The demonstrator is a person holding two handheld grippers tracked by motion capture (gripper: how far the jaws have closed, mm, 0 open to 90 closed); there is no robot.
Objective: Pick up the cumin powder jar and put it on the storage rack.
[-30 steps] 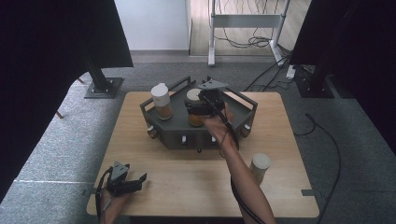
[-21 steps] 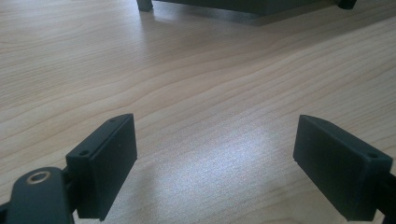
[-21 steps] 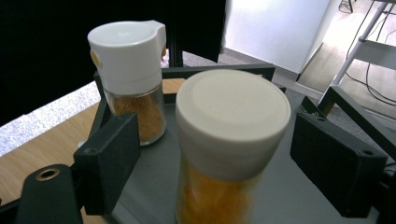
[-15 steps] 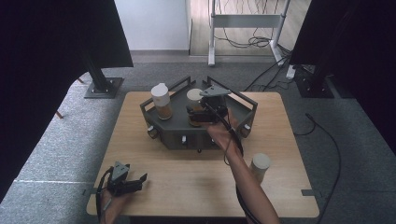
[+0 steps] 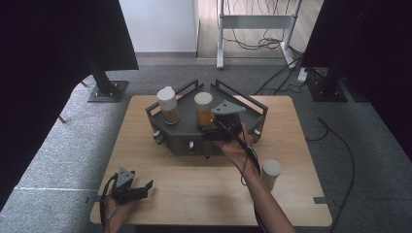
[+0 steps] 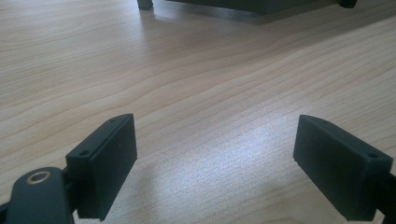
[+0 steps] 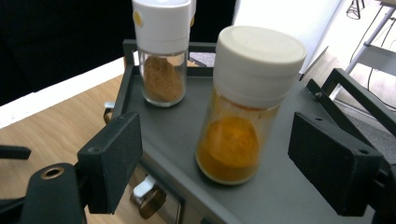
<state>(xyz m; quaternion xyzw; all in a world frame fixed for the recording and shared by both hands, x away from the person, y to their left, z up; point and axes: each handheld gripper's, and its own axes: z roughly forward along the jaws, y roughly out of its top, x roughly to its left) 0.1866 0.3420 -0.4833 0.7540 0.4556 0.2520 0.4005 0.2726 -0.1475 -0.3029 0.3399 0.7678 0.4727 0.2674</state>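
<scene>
A dark grey tray (image 5: 180, 132) stands at the back middle of the wooden table. On it are a brown-powder shaker (image 5: 168, 105) with a white cap and an orange-powder jar (image 5: 203, 109) with a white lid. My right gripper (image 5: 212, 127) hovers just right of and in front of the orange jar. In the right gripper view the orange jar (image 7: 243, 116) stands upright ahead of the gripper (image 7: 220, 147), with clear gaps to both pads. Its jaws have just been closing a little but touch nothing. My left gripper (image 5: 142, 187) rests open at the table's near left, with bare wood between its pads (image 6: 109, 163).
A third jar (image 5: 271, 173) with a white lid stands on the table at the right, beside my right forearm. The tray has raised rails (image 7: 348, 88) and small knobs (image 7: 149, 198) on its front. The brown shaker (image 7: 163, 60) stands behind the orange jar.
My right gripper has drawn back from the orange jar toward the tray's near side. The jar stays upright on the tray. The left gripper has not moved.
</scene>
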